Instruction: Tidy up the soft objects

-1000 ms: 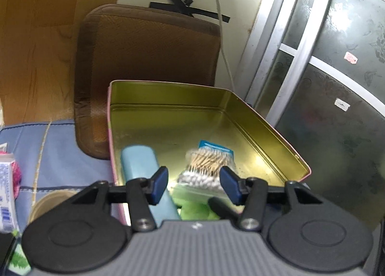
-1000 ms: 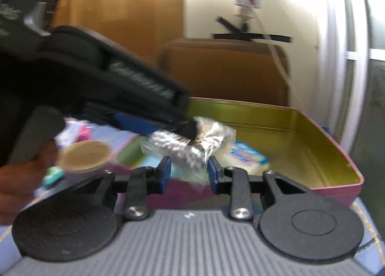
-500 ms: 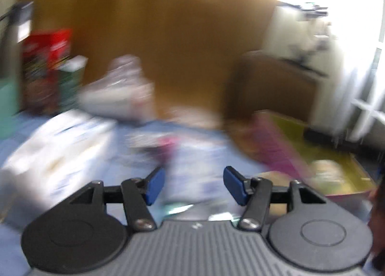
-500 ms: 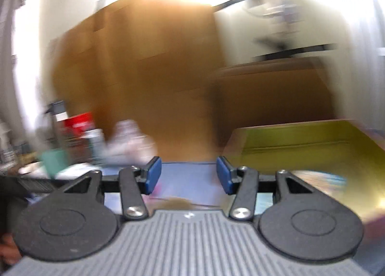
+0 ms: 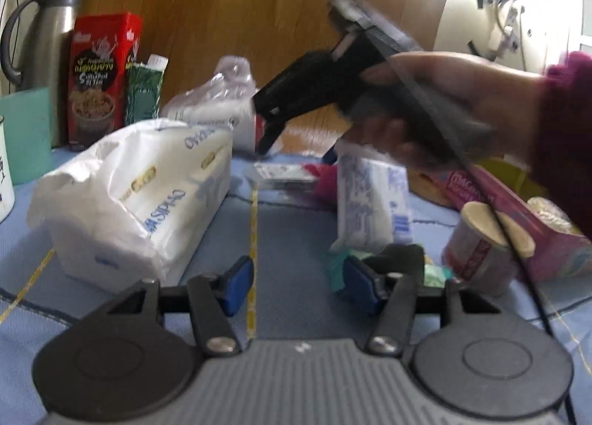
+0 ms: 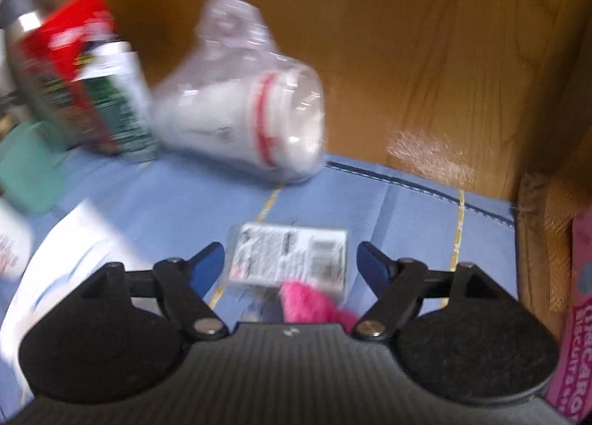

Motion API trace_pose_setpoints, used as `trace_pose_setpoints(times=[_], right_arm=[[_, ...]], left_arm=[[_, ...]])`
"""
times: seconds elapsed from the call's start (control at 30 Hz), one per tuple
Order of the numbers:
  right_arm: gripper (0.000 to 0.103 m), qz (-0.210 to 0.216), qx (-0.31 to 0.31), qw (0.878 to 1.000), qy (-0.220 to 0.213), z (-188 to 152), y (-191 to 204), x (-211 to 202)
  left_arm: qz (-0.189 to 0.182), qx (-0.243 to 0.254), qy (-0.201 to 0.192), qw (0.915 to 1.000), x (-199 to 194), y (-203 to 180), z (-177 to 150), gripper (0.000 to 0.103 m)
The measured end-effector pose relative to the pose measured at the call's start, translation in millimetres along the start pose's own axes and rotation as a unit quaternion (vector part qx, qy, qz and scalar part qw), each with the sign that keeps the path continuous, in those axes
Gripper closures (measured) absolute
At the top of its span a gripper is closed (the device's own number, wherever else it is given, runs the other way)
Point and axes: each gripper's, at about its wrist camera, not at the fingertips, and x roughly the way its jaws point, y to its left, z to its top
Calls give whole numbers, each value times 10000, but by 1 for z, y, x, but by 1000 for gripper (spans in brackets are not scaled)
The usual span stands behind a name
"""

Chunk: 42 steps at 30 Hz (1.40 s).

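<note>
While most soft goods lie loose on the blue cloth [image 5: 111, 317], the sorting reads as partly done at best.

Item 1, left gripper [image 5: 298, 286]: jaws about half apart, nothing between them, only bare cloth and a yellow seam.

Item 2, right gripper [image 6: 290, 269]: jaws opening wide, empty. It hangs just over a flat printed packet [image 6: 292, 256] and a pink fluffy thing [image 6: 307, 304]. Either could be the next pick; I cannot tell which. In the left view a hand [image 5: 455, 106] in a maroon sleeve carries this gripper above the table.

Item 3, nearest the left gripper: a large tissue pack [image 5: 129, 199] to the left, a small tissue pack [image 5: 370, 203] standing to the right, a dark and green jumble at its foot.

Item 4, right edge: a paper cup [image 5: 484, 247] just beside the pink tin [image 5: 518, 210]. A crinkled, foil-like bit shows over the tin's rim; the rest of its inside is hidden.

Item 5, far side: a bag of white cups [image 6: 251, 117] on its side, a red carton [image 5: 103, 77], a green carton [image 5: 144, 91], a steel flask [image 5: 48, 29], a teal box [image 5: 26, 136], all along the wooden panel.

Obstacles, judged: the paper cup guards the tin's near corner, and the 2 grippers work close together.
</note>
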Motion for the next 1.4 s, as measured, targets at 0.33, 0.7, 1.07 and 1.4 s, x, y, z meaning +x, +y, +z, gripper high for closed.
trace_pose_setpoints(times=[0.33, 0.7, 1.07, 1.4], right_arm=[[12, -227, -320, 9977, 559, -1, 24, 34], [12, 1075, -1157, 9768, -1446, -96, 31, -124], [11, 986, -2177, 9670, -879, -283, 45, -155], [0, 723, -2037, 9680, -1277, -324, 36, -164]], left_arm=[[-258, -521, -264, 9980, -9, 16, 1, 46], [-731, -1317, 104, 9885, -69, 69, -8, 38], [-1068, -1415, 1203, 9768, -76, 35, -22, 49], [-793, -1251, 1534, 9770, -77, 0, -33, 50]])
